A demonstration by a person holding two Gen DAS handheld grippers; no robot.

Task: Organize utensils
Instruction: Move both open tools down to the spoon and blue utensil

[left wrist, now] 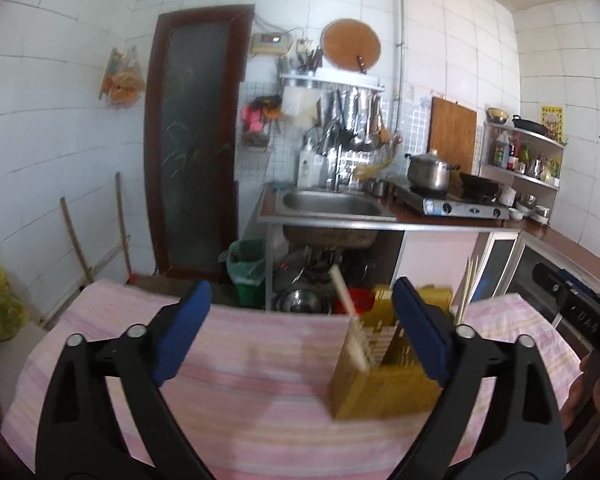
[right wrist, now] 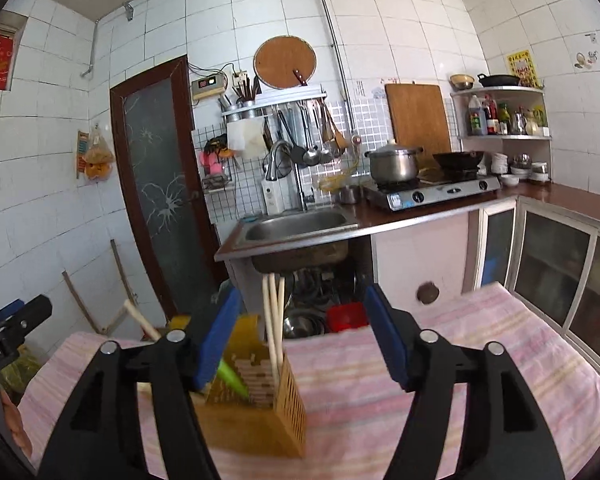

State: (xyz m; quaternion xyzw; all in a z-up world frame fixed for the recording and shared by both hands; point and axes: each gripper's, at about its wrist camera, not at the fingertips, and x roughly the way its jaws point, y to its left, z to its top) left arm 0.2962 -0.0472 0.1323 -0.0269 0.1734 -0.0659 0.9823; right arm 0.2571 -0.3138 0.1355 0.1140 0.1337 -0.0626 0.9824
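Both views look across a bench (left wrist: 260, 392) covered with a pink striped cloth (right wrist: 440, 368) toward a tiled kitchen wall.

In the left wrist view the left gripper (left wrist: 300, 332) has its jaws spread wide, with nothing between the blue pads (left wrist: 184, 332). The yellow-brown slatted utensil holder (left wrist: 380, 384) stands upright on the cloth at about 4 o'clock from the frame's centre, partly hidden behind the right-hand pad. A pale wooden-handled utensil (left wrist: 348, 308) leans out of its left side toward 11 o'clock, and thin chopsticks (left wrist: 466, 292) rise near its right side. At 3 to 4 o'clock, at the frame edge, the other gripper's black body and a hand (left wrist: 588, 396) show.

In the right wrist view the right gripper (right wrist: 306, 340) also has its jaws apart and empty. The holder sits at 7 o'clock from centre, just behind the left-hand pad, with the chopsticks upright in its back right compartment, a green utensil (right wrist: 232, 380) lying tilted across the slats, and the pale handle sticking out toward 10 o'clock. Whether the pad touches the holder cannot be told; the picture is blurred there.

Beyond the bench, at 12 o'clock, are a steel sink (right wrist: 296, 226), a gas stove (right wrist: 440, 192) with a pot (right wrist: 392, 164), and ladles hanging on a rack (right wrist: 276, 104).
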